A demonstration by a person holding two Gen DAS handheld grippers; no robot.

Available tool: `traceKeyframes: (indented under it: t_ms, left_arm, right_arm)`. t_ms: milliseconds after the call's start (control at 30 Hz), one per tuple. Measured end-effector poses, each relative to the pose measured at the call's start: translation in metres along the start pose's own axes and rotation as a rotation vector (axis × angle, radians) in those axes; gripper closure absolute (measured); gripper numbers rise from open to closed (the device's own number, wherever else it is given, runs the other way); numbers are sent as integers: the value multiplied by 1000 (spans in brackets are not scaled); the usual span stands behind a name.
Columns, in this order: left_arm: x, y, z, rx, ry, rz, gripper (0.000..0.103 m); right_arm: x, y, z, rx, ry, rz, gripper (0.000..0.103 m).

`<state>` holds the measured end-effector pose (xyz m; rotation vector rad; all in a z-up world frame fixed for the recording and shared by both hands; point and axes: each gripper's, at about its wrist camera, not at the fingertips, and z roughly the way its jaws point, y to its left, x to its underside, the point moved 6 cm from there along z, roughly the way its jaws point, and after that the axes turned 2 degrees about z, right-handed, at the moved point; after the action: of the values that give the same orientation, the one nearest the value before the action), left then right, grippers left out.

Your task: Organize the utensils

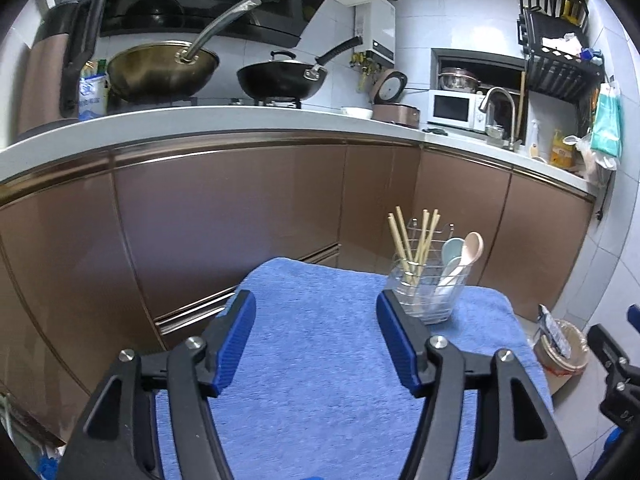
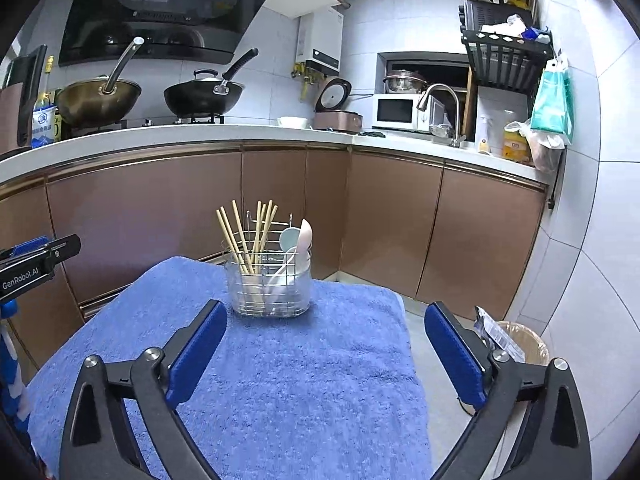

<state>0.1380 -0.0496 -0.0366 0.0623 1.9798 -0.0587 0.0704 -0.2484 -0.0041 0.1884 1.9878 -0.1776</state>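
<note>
A wire-and-clear utensil holder (image 1: 428, 292) (image 2: 269, 286) stands at the far end of a blue towel (image 1: 320, 360) (image 2: 280, 380). Several wooden chopsticks (image 1: 416, 240) (image 2: 250, 232) stand in its left part. A light blue spoon (image 1: 452, 250) (image 2: 289, 237), a pink spoon (image 1: 473, 246) (image 2: 306, 232) and a white spoon (image 2: 283, 266) stand in its right part. My left gripper (image 1: 316, 316) is open and empty, short of the holder and to its left. My right gripper (image 2: 326, 328) is open wide and empty, just in front of the holder.
Brown cabinet doors (image 2: 160, 216) and a white counter (image 2: 200, 132) with two woks (image 2: 204, 96) rise behind the towel. A lined bin (image 2: 524, 344) (image 1: 562, 348) stands on the floor at the right. The left gripper's body shows at the right wrist view's left edge (image 2: 36, 264).
</note>
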Motion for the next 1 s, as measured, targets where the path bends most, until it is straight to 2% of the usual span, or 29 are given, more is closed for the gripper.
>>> traceKeyframes:
  t_ms: [500, 1000]
  left_arm:
    - [-5, 14, -28, -57, -101, 18, 40]
    - [-7, 17, -34, -56, -113, 19, 40]
  right_arm:
    - [-6, 1, -21, 31, -45, -12, 1]
    - [-9, -1, -30, 39, -65, -11, 0]
